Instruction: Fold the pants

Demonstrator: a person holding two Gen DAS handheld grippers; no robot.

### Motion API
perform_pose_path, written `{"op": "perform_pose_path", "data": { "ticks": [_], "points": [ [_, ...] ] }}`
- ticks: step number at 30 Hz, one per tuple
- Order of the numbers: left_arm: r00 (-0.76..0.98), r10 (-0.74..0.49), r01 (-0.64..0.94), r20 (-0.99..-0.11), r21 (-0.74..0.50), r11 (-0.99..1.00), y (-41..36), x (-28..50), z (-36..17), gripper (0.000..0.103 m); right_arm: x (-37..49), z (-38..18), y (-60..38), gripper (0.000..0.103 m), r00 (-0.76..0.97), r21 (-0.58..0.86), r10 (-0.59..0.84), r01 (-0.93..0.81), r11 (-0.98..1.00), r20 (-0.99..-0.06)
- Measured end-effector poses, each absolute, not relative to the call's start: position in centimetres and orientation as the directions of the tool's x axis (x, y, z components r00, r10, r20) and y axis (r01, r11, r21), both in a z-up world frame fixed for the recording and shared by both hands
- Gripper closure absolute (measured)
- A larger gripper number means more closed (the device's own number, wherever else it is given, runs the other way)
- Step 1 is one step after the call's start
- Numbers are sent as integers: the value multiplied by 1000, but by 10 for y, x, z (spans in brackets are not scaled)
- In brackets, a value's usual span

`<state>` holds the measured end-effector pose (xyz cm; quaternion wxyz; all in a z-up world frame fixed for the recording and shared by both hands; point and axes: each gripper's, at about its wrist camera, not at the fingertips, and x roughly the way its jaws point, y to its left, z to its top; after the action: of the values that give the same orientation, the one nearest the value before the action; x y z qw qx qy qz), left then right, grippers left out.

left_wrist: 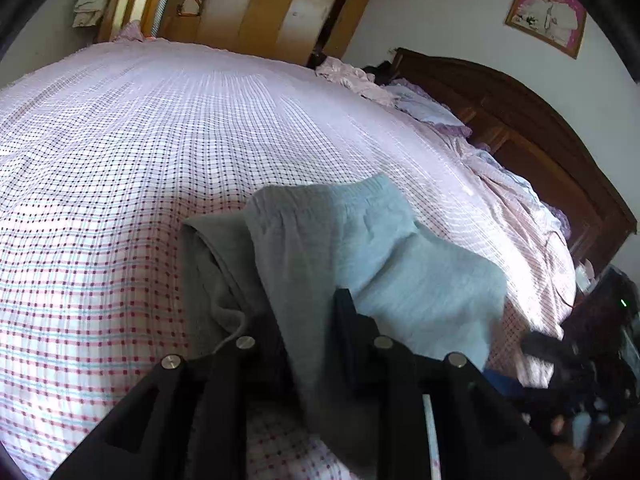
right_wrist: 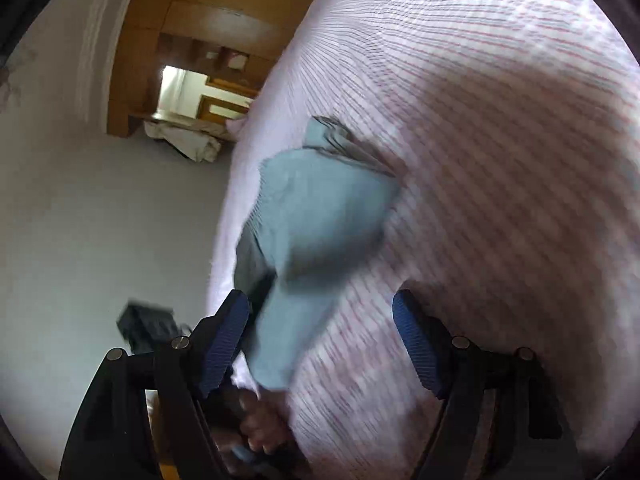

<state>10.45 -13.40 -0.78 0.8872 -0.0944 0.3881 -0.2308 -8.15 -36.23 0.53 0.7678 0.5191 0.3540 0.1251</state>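
Grey-blue pants (left_wrist: pixel 360 248) lie bunched on a pink checked bedspread (left_wrist: pixel 160 140), one part folded over, a white drawstring showing at their left. My left gripper (left_wrist: pixel 312 320) is shut on the pants' cloth, which drapes between its black fingers and over them. In the right wrist view the pants (right_wrist: pixel 320 208) lie near the bed's left edge, blurred by motion. My right gripper (right_wrist: pixel 320 340) is open, its blue-padded fingers (right_wrist: pixel 224 340) wide apart, just short of the pants and empty. The left hand shows under it.
A dark wooden headboard (left_wrist: pixel 540 140) and crumpled pillows (left_wrist: pixel 420 104) stand at the right. A wooden wardrobe (left_wrist: pixel 272 4) is behind the bed. The bedspread (right_wrist: pixel 500 160) fills the right wrist view, with a grey surface (right_wrist: pixel 100 240) and a black object (right_wrist: pixel 148 324) to its left.
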Motion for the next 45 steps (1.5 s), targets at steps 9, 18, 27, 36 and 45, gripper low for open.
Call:
{"op": "perform_pose_path", "data": {
  "ticks": [9, 18, 27, 36, 45],
  "points": [
    [601, -515, 414, -611, -314, 855, -118, 80, 12, 91, -54, 0, -342, 33, 723, 860, 544, 139, 490, -427],
    [536, -484, 471, -692, -231, 852, -139, 112, 17, 89, -69, -15, -344, 33, 800, 886, 502, 78, 458, -330],
    [767, -203, 337, -608, 112, 935, -140, 85, 51, 85, -52, -10, -338, 37, 822, 863, 433, 132, 488, -371],
    [529, -238, 461, -815, 40, 887, -160, 172, 0, 94, -24, -7, -310, 62, 676, 892, 662, -15, 451, -323],
    [487, -377, 423, -788, -165, 891, -135, 176, -7, 96, 16, -13, -308, 62, 738, 886, 513, 260, 384, -439]
  ]
}}
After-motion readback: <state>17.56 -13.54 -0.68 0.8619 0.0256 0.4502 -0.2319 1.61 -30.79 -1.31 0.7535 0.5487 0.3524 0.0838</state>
